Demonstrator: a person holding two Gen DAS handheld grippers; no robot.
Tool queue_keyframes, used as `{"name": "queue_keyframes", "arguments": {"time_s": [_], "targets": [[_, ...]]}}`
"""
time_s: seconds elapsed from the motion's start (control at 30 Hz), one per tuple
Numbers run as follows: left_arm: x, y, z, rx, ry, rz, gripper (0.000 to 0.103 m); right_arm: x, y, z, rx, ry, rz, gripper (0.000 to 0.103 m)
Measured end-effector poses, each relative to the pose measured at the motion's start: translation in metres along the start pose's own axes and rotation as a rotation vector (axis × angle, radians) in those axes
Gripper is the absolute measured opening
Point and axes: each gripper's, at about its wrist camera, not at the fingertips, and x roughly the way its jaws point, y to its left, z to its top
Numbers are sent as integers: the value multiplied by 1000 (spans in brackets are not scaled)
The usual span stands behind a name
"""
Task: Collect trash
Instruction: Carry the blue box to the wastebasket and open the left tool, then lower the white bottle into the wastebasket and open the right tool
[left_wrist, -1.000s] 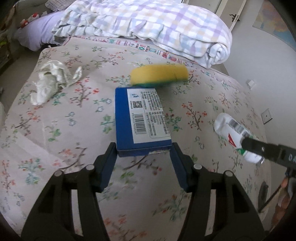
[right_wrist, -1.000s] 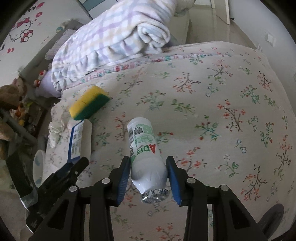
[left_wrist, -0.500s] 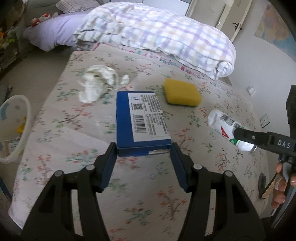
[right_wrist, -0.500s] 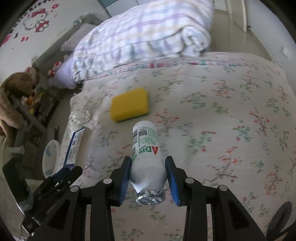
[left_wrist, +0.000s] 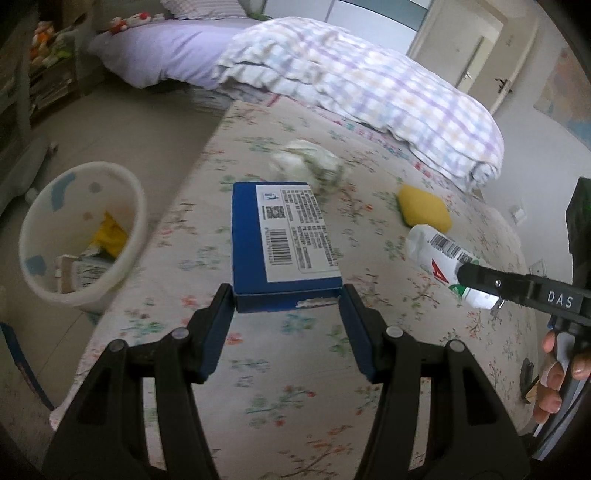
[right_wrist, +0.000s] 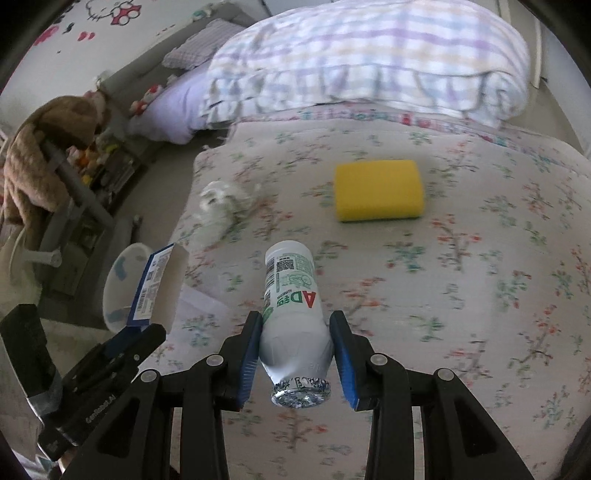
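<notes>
The blue box (left_wrist: 286, 243) sits clamped between the fingers (left_wrist: 221, 314) of the left gripper (left_wrist: 287, 306), lifted above the flowered bed (left_wrist: 280, 369). The white bottle (right_wrist: 293, 325) is pinched at its neck end by the right gripper (right_wrist: 295, 347), also off the bed. The white bin (left_wrist: 79, 236), already holding scraps, stands on the floor at nine o'clock of the box. The step in hand appears to be carrying both pieces to the bin; next, each must hang over its mouth before the fingers let go. A crumpled tissue (left_wrist: 306, 162) at twelve o'clock and a yellow sponge (right_wrist: 378, 190) lie on the bed.
</notes>
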Motion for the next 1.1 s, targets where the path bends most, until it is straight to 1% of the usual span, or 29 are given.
{"name": "queue_keyframes", "arguments": {"time_s": [0.23, 0.37, 0.63, 0.7, 0.77, 0.8, 0.83, 0.87, 0.93, 1.0, 1.07, 1.1], "targets": [[-16, 46, 0, -83, -35, 27, 60, 13, 34, -1, -28, 11, 18, 38], [-22, 82, -1, -156, -56, 67, 60, 22, 49, -1, -42, 24, 24, 38], [-15, 130, -1, -262, -87, 126, 60, 38, 71, -6, -69, 49, 32, 38], [-10, 138, 0, -276, -90, 140, 60, 41, 75, -7, -71, 54, 35, 38], [-6, 142, 2, -269, -98, 154, 60, 44, 79, -9, -74, 59, 35, 38], [-3, 145, 3, -259, -108, 154, 60, 45, 80, -9, -76, 60, 35, 38], [0, 147, 4, -237, -126, 133, 60, 46, 82, -9, -78, 61, 33, 38], [2, 149, 4, -219, -135, 129, 62, 46, 83, -9, -79, 60, 33, 38], [13, 155, 4, -227, -94, 151, 84, 48, 84, -8, -82, 59, 35, 38], [17, 162, 0, -287, -64, 167, 87, 49, 86, -8, -87, 59, 38, 38], [11, 160, -3, -286, -76, 190, 89, 49, 91, -7, -108, 54, 39, 38], [9, 159, -4, -288, -60, 222, 97, 49, 93, -7, -115, 51, 37, 38]]}}
